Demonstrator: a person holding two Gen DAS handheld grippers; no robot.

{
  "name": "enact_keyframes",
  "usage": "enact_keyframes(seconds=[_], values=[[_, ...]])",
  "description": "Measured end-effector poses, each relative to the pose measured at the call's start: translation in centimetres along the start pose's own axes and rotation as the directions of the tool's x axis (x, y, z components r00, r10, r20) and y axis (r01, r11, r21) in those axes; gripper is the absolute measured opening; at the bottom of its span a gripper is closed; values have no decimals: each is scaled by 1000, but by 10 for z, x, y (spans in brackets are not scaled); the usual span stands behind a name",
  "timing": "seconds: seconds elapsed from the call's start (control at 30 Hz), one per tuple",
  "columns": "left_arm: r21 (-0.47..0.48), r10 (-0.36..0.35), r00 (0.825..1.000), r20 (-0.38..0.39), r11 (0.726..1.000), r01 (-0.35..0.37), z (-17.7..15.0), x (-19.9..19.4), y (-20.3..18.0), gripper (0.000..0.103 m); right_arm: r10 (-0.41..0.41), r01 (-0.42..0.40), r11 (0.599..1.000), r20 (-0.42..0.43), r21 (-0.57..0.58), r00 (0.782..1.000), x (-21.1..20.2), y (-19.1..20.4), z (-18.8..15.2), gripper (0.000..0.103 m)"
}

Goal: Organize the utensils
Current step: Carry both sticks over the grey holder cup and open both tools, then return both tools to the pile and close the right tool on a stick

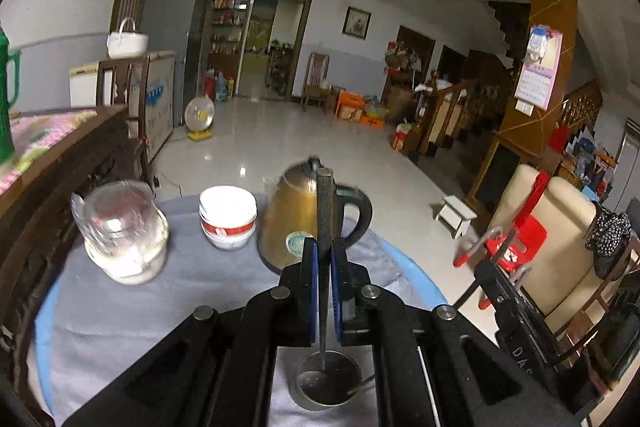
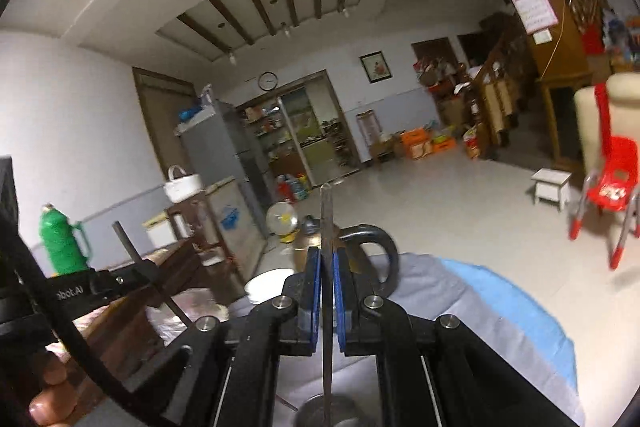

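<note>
My left gripper [image 1: 324, 255] is shut on the handle of a dark metal ladle [image 1: 325, 211], held upright, its round bowl [image 1: 328, 379] hanging just above the grey cloth. My right gripper [image 2: 327, 263] is shut on the thin handle of a second metal utensil [image 2: 327, 227], also upright, with a round metal bowl [image 2: 326, 411] blurred below the fingers. The left gripper [image 2: 132, 281] with its ladle handle also shows at the left of the right wrist view. The right gripper [image 1: 502, 289] shows at the right edge of the left wrist view.
On the round table with grey cloth [image 1: 180, 307] stand a gold electric kettle [image 1: 298, 219], stacked white bowls [image 1: 227, 217] and a glass jar [image 1: 124, 235]. A dark wooden cabinet [image 1: 60, 163] with a green thermos [image 2: 62, 241] is at left. A red chair [image 2: 612, 187] stands right.
</note>
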State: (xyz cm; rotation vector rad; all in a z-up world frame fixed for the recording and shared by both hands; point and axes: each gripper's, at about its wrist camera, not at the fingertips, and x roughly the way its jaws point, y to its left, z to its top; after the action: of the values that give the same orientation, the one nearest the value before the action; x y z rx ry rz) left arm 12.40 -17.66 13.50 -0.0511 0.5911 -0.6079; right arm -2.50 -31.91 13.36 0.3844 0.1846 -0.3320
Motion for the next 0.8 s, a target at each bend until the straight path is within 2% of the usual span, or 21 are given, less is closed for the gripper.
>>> enact_keyframes(seconds=[0.07, 0.17, 0.27, 0.37, 0.43, 0.47, 0.5, 0.53, 0.57, 0.6, 0.67, 0.73, 0.8], values=[[-11, 14, 999, -46, 1000, -15, -11, 18, 1, 6, -17, 17, 1000, -13, -14, 1000, 12, -2, -8, 7], [-42, 2, 988, -153, 999, -8, -30, 43, 13, 6, -32, 30, 999, -88, -19, 996, 31, -8, -26, 7], [-25, 26, 967, -254, 999, -33, -46, 59, 21, 6, -16, 18, 1000, -190, 7, 982, 48, -18, -43, 9], [-17, 20, 960, -278, 1000, -26, -54, 52, 29, 11, 33, -12, 996, -258, 85, 965, 47, -32, -47, 12], [-1, 12, 963, -270, 1000, -13, -63, 38, 35, 27, 83, -38, 988, -309, 149, 948, 45, -44, -52, 20], [-1, 9, 965, -263, 1000, -9, -64, 31, 39, 42, 97, -47, 985, -310, 165, 946, 40, -48, -51, 29], [-3, 3, 968, -249, 1000, -4, -67, 22, 44, 48, 115, -62, 982, -305, 179, 945, 33, -52, -53, 38], [-6, -6, 972, -236, 1000, 5, -70, 13, 49, 48, 122, -68, 981, -299, 184, 946, 28, -54, -56, 45], [-7, -12, 973, -232, 1000, 11, -73, 8, 52, 48, 128, -73, 979, -295, 191, 947, 22, -55, -58, 66], [-6, -19, 973, -231, 1000, 18, -78, 0, 58, 48, 147, -90, 974, -274, 209, 951, 10, -57, -63, 68], [-8, -11, 974, -228, 1000, 10, -90, -11, 72, 49, 170, -119, 971, -248, 208, 954, -10, -55, -70, 68], [-9, 14, 973, -232, 1000, -16, -104, -20, 87, 49, 192, -144, 971, -265, 191, 945, -24, -50, -83, 64], [-13, 62, 960, -274, 998, -68, -124, -21, 104, 49, 232, -177, 964, -300, 201, 925, -30, -44, -95, 48]])
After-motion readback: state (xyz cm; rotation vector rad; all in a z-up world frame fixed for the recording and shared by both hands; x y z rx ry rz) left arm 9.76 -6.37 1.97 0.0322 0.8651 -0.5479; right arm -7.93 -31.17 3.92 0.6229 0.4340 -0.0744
